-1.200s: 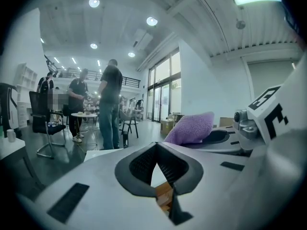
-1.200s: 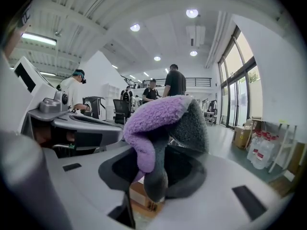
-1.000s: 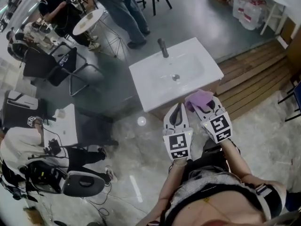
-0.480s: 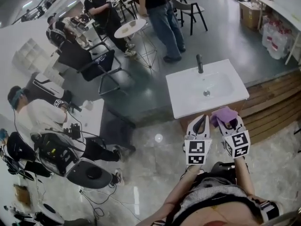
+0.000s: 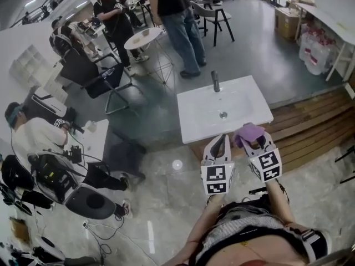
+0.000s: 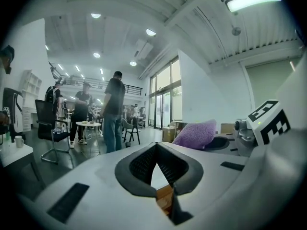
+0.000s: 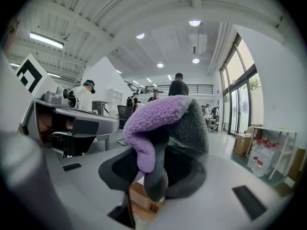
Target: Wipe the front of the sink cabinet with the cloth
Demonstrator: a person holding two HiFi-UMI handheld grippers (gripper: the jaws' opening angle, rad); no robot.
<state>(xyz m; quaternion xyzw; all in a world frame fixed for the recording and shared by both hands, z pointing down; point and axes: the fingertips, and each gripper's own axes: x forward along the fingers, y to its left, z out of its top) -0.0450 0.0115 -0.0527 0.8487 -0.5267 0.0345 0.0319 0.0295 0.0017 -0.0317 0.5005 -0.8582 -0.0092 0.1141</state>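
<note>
Now the right gripper [image 5: 252, 141] pinches the purple cloth [image 5: 248, 131] at centre frame; the left gripper [image 5: 219, 142] beside it sits pressed together, empty. Lower the cloth from the sink [image 5: 194, 118] rim, flat onto what seems the wooden cabinet front [image 7: 144, 195] below

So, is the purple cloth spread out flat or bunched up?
Bunched up. The right gripper view shows the cloth folded over itself in a lump, part purple and part grey, pinched in the right gripper.
</note>
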